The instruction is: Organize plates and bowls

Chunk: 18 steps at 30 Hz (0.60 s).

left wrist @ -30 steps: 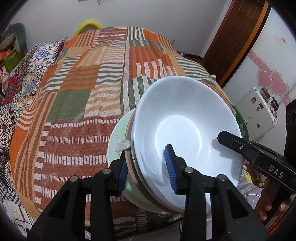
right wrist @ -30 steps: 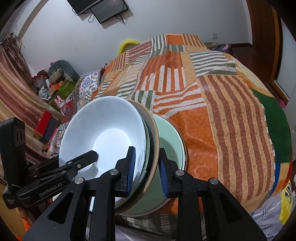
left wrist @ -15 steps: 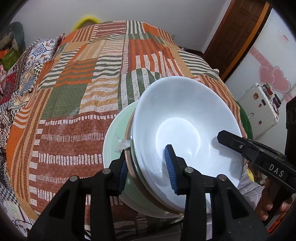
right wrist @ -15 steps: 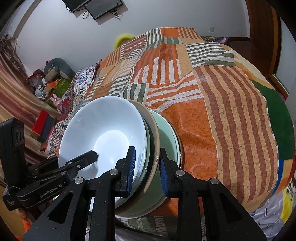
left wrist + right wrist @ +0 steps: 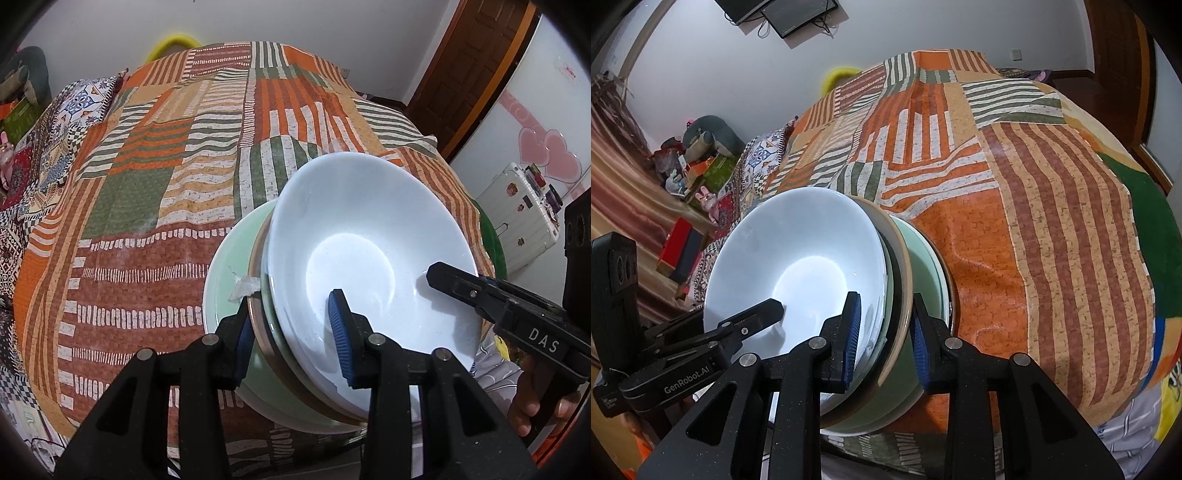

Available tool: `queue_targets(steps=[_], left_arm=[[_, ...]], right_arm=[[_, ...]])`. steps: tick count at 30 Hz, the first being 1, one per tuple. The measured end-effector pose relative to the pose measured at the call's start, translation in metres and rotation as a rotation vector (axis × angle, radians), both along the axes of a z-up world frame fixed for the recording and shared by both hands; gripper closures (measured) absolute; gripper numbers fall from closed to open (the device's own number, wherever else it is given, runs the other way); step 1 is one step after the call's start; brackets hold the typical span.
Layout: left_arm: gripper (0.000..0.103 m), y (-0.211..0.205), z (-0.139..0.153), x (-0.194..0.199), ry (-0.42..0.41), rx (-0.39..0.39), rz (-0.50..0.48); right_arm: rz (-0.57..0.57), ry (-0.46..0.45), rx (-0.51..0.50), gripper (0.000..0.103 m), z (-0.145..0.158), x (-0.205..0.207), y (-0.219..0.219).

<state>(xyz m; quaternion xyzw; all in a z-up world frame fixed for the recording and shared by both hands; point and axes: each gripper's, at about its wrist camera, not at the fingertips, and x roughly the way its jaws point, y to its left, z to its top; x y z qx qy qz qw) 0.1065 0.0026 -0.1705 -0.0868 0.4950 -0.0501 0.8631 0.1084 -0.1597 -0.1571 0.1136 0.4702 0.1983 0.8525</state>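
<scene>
A nested stack of dishes is held in the air over the near edge of the bed. A white bowl (image 5: pixel 369 236) lies on top, with a tan-rimmed plate (image 5: pixel 258 325) under it and a pale green bowl (image 5: pixel 229 266) at the bottom. My left gripper (image 5: pixel 291 332) is shut on the stack's near rim, one pad inside the white bowl, one under the green one. My right gripper (image 5: pixel 882 336) is shut on the opposite rim of the same stack (image 5: pixel 798 258). Each gripper shows in the other's view.
A bed with a striped orange, brown and green patchwork cover (image 5: pixel 147 192) fills the space behind the stack. A wooden door (image 5: pixel 476 55) and a white suitcase (image 5: pixel 517 206) stand at the right. Toys and boxes (image 5: pixel 698 158) lie at the left of the bed.
The stack, held by both grippers, has moved a little toward the bed and lower. Both grips are unchanged.
</scene>
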Motion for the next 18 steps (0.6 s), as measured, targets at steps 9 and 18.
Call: queue_targets(steps=[9,18], left_arm=[[0.063,0.006,0.019,-0.011,-0.062,0.014,0.018],[0.063,0.004,0.068,-0.038,-0.215,0.046,0.011]], right_arm=[[-0.007,-0.047,-0.003,0.068,0.015,-0.010,-0.009],[-0.007,-0.182,-0.023,0.064,0.054,-0.034,-0.011]])
